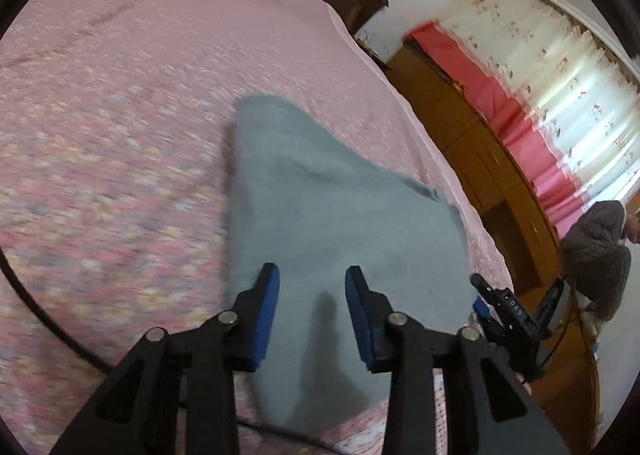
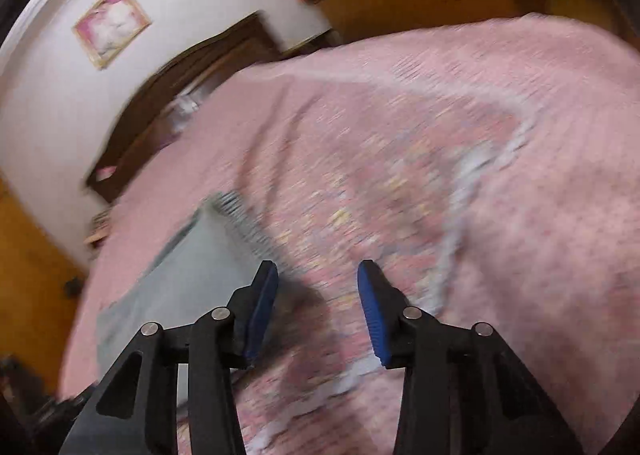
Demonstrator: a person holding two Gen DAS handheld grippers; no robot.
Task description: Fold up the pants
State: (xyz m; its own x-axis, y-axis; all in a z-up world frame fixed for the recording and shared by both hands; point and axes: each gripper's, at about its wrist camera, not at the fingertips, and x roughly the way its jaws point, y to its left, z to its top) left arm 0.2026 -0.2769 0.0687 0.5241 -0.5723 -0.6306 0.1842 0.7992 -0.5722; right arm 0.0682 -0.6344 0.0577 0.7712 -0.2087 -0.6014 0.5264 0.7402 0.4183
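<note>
The left gripper [image 1: 312,275] has its blue fingers [image 1: 266,315] parted with nothing clamped between them; they hang just above the near end of the grey pants [image 1: 320,195], which show through the gap. The right gripper [image 2: 318,275] is likewise part open and empty, over bare bedspread, with the pants [image 2: 192,267] lying to its left and its left finger [image 2: 262,311] just beside their edge. The right gripper also shows at the right edge of the left wrist view [image 1: 504,315], near the right side of the cloth.

The pants lie on the pink bedspread [image 1: 120,135] near the bed's right edge, as a compact grey shape narrowing toward the far end. That looks like a fold already laid down, and empty fingers on both sides suggest the cloth has been let go so it can settle flat.

Both views are smeared by motion, so seams, waistband and the number of layers are hard to make out. The near end of the pants is cut off behind the gripper frame. A person in a grey fleece [image 1: 596,255] stands at the far right, partly cropped, beside a wooden cabinet [image 1: 480,143] and red curtain [image 1: 500,95]
</note>
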